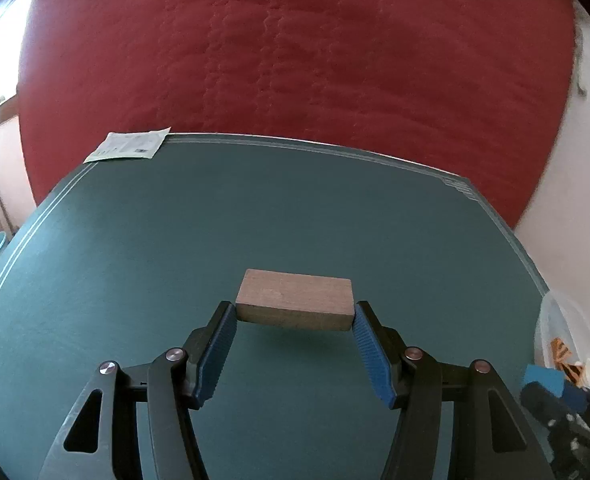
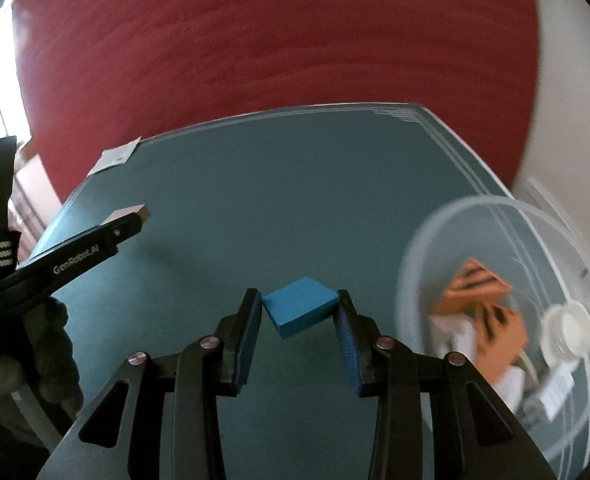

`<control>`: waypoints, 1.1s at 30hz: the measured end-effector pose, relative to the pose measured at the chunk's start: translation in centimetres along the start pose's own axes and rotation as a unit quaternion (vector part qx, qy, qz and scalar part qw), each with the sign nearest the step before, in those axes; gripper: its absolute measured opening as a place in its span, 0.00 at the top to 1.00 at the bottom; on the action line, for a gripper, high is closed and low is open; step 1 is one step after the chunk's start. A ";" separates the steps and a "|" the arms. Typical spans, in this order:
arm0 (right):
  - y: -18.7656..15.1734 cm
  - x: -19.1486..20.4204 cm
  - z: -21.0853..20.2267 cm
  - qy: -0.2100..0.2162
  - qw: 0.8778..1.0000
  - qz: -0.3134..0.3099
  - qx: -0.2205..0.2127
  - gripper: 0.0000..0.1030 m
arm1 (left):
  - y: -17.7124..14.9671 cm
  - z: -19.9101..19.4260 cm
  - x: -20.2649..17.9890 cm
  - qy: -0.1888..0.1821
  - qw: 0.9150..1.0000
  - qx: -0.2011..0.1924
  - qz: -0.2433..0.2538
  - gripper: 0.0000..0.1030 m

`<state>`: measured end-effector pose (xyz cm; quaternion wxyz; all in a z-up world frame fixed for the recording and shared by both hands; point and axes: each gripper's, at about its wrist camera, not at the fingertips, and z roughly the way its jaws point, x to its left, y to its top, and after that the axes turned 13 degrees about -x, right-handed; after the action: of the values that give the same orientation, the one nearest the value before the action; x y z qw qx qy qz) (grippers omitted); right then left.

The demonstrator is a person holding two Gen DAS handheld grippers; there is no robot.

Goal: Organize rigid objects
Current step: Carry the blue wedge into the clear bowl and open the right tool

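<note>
The blue block you carry in your right gripper sits pinched between the blue pads, clear of the green table, turned so one corner points back toward the camera and its flat top faces up. The jaws are closed narrowly on it, gripping two opposite sides. What the coming move turns on is the clear plastic container: it lies to the right of that block and just beside it, its rim near the right finger, with orange striped pieces and a white round lid already inside. So the right hand is plainly the nearer one, and a short carry to the right over the rim looks like all that is needed. Your left gripper holds the wooden block by its two short ends, the long axis running straight across between the pads, jaws about half spread and the block lifted off the table with its shadow beneath. From there the container shows only at the far right edge, well apart, so that block should probably wait its turn. A paper packet lies at the table's far left corner, out of the way.
</note>
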<state>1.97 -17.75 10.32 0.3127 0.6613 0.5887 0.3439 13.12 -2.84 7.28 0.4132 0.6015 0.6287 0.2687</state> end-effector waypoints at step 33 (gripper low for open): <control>-1.7 -10.3 -6.3 -0.157 0.982 0.092 -0.057 0.39 | 1.1 -1.4 1.4 -0.035 0.999 -0.003 -0.028 0.21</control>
<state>-4.90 -27.73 11.61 0.4054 0.7396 0.4485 0.2958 12.61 -1.12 8.70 0.4443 0.5913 0.6297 0.2375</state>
